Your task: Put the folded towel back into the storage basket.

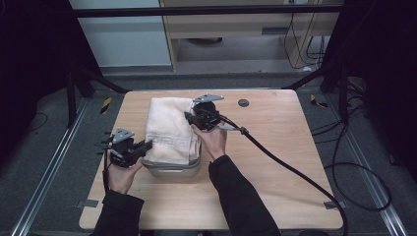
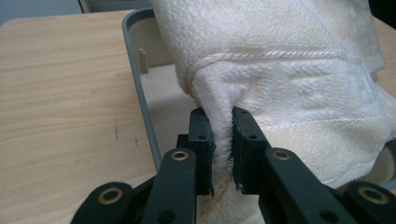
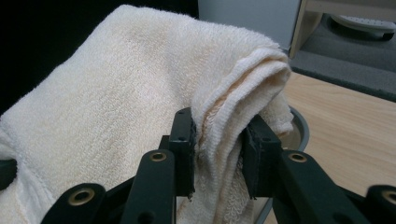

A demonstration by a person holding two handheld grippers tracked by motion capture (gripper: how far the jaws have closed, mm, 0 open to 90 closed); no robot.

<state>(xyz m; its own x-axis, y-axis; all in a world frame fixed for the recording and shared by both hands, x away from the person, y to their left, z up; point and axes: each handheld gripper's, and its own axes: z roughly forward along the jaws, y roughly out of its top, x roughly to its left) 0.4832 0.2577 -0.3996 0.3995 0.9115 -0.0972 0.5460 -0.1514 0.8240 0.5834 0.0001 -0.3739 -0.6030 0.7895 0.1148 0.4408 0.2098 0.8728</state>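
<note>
The left gripper (image 1: 143, 146) is pinching the near edge of the folded cream towel (image 1: 169, 129), which is draping over a grey bin (image 1: 173, 170) on the wooden table (image 1: 275, 162). Farther back, the right gripper (image 1: 189, 117) is clamping the towel's far fold, its cable (image 1: 290, 168) trailing across the bare tabletop. A small dark disc (image 1: 243, 103) is lying beyond, well apart.

Grey carpeted floor (image 1: 44, 147) surrounds the wooden surface (image 1: 275, 162); a pale cabinet (image 1: 236, 29) stands far behind, black cables (image 1: 364, 172) right.
</note>
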